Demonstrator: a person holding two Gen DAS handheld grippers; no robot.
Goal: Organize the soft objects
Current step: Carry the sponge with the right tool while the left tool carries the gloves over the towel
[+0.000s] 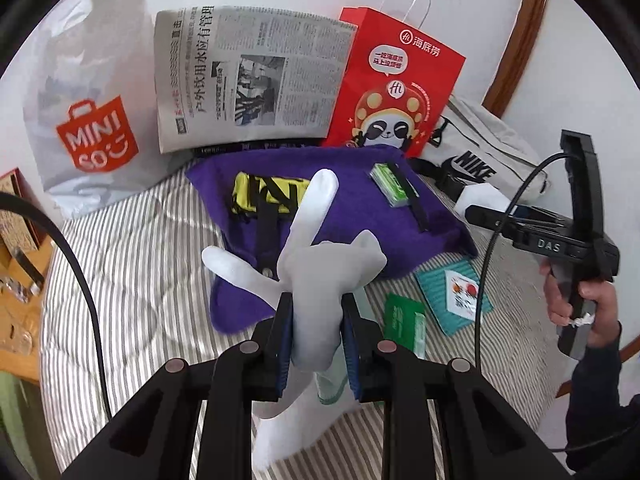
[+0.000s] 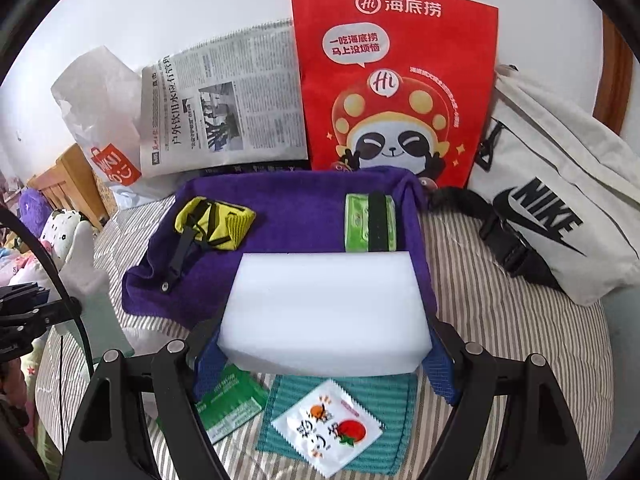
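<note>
My left gripper [image 1: 316, 312] is shut on a bunch of white socks [image 1: 320, 272], lifted above the striped bed [image 1: 140, 264]; their ends stick up and hang down. In the right wrist view my right gripper [image 2: 324, 354] is shut on a wide white foam block [image 2: 326, 312], its blue pads [image 2: 206, 368] pressing both ends. Ahead lies a purple towel [image 2: 300, 208] carrying a yellow strapped bundle [image 2: 216, 224] and a green wipes pack [image 2: 368, 220] under a black strap. The right gripper's body [image 1: 560, 236], held by a hand, shows at the right of the left wrist view.
Against the wall stand a red panda paper bag [image 2: 396, 80], a newspaper [image 2: 224, 104] and a white Miniso plastic bag [image 1: 84, 112]. A white Nike bag [image 2: 560, 216] lies to the right. A teal cloth [image 2: 340, 420] with a sachet and a green packet [image 2: 228, 408] lie on the bed.
</note>
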